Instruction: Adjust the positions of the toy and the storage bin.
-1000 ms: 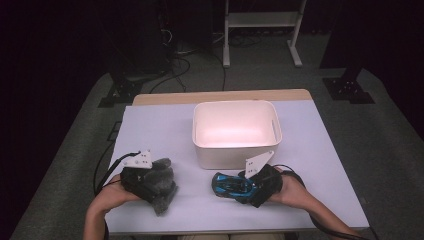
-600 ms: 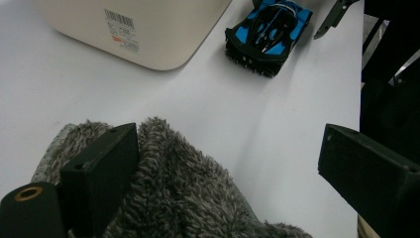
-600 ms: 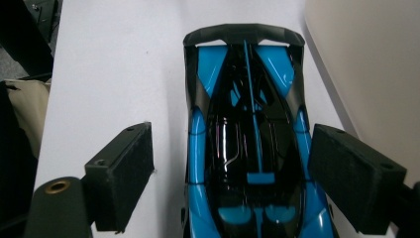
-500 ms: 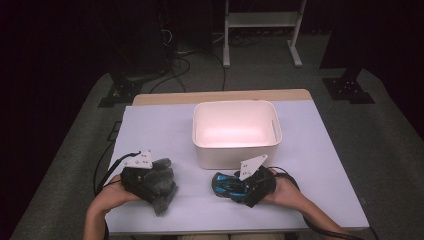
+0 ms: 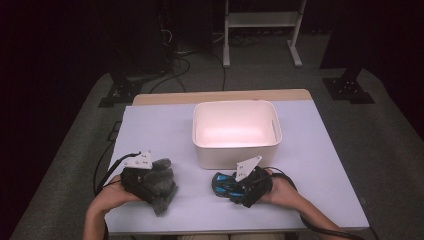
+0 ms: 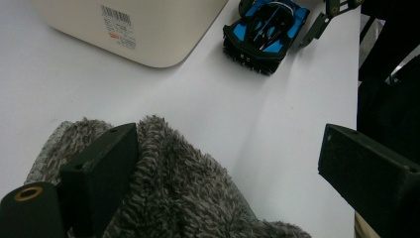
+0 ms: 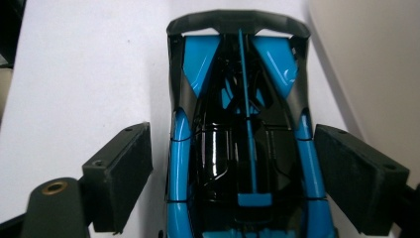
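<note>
A person sits at the near edge of a white table (image 5: 165, 125), holding a two-jaw gripper in each hand. A cream plastic bin (image 5: 236, 132) stands at the middle of the table, open and empty.

Toward the near right corner, just in front of the bin, lies a blue and black toy car (image 7: 242, 144). The right gripper (image 7: 247, 173) is lined up over it, with its black jaws wide open, one on each side of the car's body. There is a visible gap on the left side and the right jaw stands just beside the car's flank, so nothing is gripped yet. The car's rear wing points away from the gripper, and the bin wall runs close along the car's right.

Toward the near left corner sits a grey fuzzy cloth (image 6: 178, 193) (a bunched, plush heap). The left gripper (image 6: 237, 168) hangs over it, jaws spread wide; one jaw presses against the pile while the other stands well clear above bare table. It holds nothing.

The car looks like hard, glossy plastic: light, rigid and likely slippery, so the flat sides at mid-body, between the wheels, seem the safest place to pinch; the thin wing looks fragile. The cloth looks soft and light and will squash and sag, so a deep bite into a thick fold should hold best.
</note>
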`<state>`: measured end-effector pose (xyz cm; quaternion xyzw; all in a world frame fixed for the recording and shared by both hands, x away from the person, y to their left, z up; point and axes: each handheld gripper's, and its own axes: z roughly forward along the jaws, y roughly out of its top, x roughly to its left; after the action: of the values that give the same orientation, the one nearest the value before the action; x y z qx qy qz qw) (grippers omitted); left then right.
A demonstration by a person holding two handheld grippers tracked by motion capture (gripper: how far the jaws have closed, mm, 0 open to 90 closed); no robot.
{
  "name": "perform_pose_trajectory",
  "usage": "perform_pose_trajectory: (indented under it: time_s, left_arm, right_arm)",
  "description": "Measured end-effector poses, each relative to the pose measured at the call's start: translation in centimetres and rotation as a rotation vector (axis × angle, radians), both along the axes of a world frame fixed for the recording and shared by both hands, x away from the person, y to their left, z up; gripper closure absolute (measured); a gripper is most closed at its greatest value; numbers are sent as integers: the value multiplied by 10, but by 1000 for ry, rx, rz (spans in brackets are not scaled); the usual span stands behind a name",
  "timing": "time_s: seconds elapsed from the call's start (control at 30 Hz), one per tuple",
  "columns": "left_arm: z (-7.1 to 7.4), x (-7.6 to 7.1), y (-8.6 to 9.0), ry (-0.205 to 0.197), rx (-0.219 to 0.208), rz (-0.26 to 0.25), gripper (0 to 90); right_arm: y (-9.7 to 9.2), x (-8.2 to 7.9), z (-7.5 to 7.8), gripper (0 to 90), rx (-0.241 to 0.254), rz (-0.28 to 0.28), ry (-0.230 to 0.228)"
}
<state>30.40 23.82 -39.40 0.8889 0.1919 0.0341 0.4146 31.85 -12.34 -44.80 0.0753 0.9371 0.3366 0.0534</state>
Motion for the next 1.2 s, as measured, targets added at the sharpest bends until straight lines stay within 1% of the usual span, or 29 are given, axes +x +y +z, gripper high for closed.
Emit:
perform_pose_trajectory:
  time_s: [0.1,0.23,0.3,0.33,0.43,0.5,0.57,0.7,0.77,0.8,0.83,0.87,1.07,1.13,1.2]
  left_arm:
    - [0,0,0,3,4,-4,83]
    - [-2,0,-1,8,5,-8,78]
    - [-2,0,-1,9,4,-8,77]
    - [-2,0,-1,9,3,-9,77]
    - [-1,0,-1,9,3,-8,78]
    - [-2,0,-1,9,3,-9,77]
    - [-1,0,0,9,3,-11,77]
    - [-1,0,0,10,5,-14,77]
    - [-1,0,1,9,4,-15,77]
    - [-1,0,1,9,4,-14,77]
    - [-1,0,1,9,5,-14,77]
    - [-1,0,0,11,5,-15,77]
    - [-1,0,0,11,6,-17,77]
    - [-1,0,0,12,7,-17,77]
    - [-1,0,0,12,6,-18,77]
  right_arm:
    - [1,1,-3,159,-8,2,3]
    - [1,3,-5,160,0,2,21]
    - [1,3,-5,164,5,3,18]
    - [0,3,-6,171,6,1,20]
    - [-1,2,-4,247,12,-12,-1]
    - [-2,2,-3,248,10,-17,8]
    - [-1,2,-3,248,4,-11,-6]
    - [-1,2,-2,250,-1,-18,2]
    - [-3,2,-1,261,7,-20,9]
    - [-4,2,1,262,22,-20,20]
    - [-4,2,1,262,22,-18,24]
    - [-4,2,1,262,9,-11,19]
    - [-6,1,0,262,27,-17,33]
    - [-6,1,0,262,27,-11,30]
    - [-6,0,1,262,41,-4,41]
